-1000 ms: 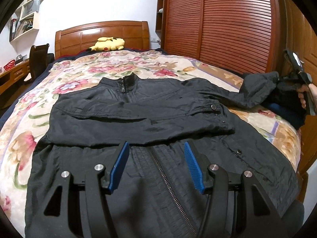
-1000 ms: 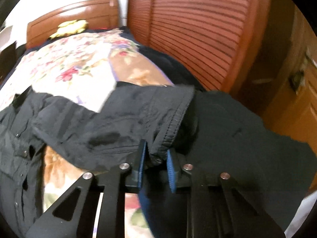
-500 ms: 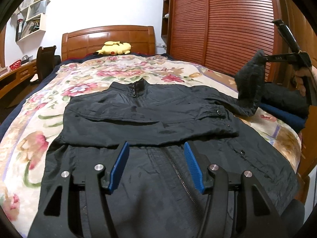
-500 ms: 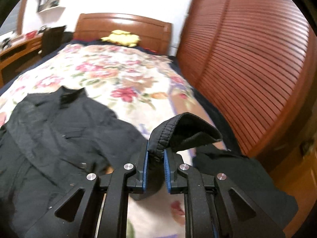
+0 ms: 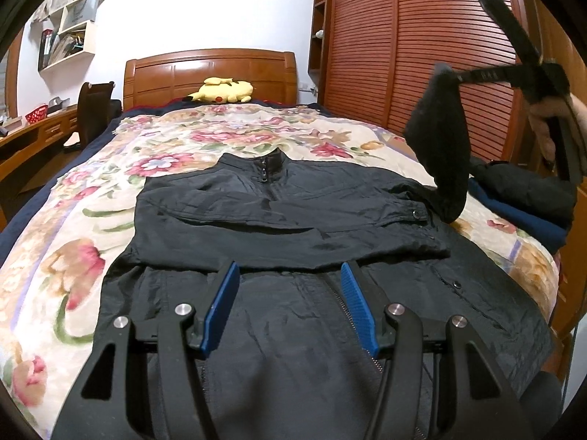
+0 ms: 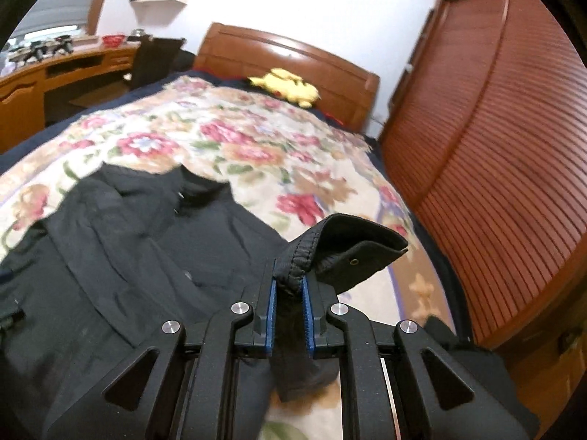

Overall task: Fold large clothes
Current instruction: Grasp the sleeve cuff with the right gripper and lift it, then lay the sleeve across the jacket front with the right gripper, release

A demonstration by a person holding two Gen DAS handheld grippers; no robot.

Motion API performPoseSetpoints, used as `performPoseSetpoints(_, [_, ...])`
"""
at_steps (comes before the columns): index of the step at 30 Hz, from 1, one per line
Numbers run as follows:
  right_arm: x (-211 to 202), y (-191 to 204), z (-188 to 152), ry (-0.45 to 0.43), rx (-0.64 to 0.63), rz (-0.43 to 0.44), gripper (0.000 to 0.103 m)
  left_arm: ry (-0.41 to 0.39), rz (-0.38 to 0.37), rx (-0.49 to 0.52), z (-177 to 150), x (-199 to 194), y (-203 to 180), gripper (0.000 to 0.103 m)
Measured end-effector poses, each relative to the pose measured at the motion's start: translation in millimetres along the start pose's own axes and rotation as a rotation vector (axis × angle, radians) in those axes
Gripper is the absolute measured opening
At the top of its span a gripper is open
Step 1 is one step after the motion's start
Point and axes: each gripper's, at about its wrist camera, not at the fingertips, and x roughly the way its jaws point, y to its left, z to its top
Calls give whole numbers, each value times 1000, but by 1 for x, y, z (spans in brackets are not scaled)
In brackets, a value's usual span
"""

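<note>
My right claw (image 6: 288, 286) is clamped on the jacket's (image 5: 293, 220) sleeve cuff (image 6: 348, 249), lifted over the bed (image 5: 91, 220). My left claw (image 5: 290, 286) hangs half-open above the jacket's front, gripping nothing.

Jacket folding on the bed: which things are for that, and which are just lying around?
For the job:
jacket
its sleeve, pinched and lifted by the right gripper
left gripper, open over the jacket
bed

Just lying around:
yellow plush toy
dark clothes pile
chair
desk
wall shelf
wardrobe
</note>
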Motion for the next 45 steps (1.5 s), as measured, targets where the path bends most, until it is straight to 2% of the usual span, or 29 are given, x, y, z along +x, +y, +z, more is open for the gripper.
performPoseSetpoints(5, [-6,42,24,-59,-38,73,9,-3,14,3,-1,-4,6,57])
performPoseSetpoints(9, [-7,79,32,-96,-78,129,9,-5,28,-3,-3,-8,14,57])
performPoseSetpoints(18, [-22,137,51,-189,-101,269,9,-21,80,-24,-7,-26,42,57])
performPoseSetpoints(25, [-23,186,41,-169,-146,353,9,-31,137,-46,-16,-42,70,57])
performPoseSetpoints(36, [-11,213,5,-58,-120,453,11,-35,183,-110,-23,-54,105,57])
performPoseSetpoints(39, [-10,215,-7,-29,-118,460,28,-35,183,-115,-24,-54,106,57])
performPoseSetpoints(40, [-11,213,-10,-24,-110,467,43,-34,184,-112,-24,-54,106,57])
performPoseSetpoints(41, [-12,211,-13,-22,-102,473,54,-34,184,-108,-24,-54,106,57])
performPoseSetpoints(45, [-15,198,-23,-20,-83,463,61,-31,178,-95,-23,-52,102,57])
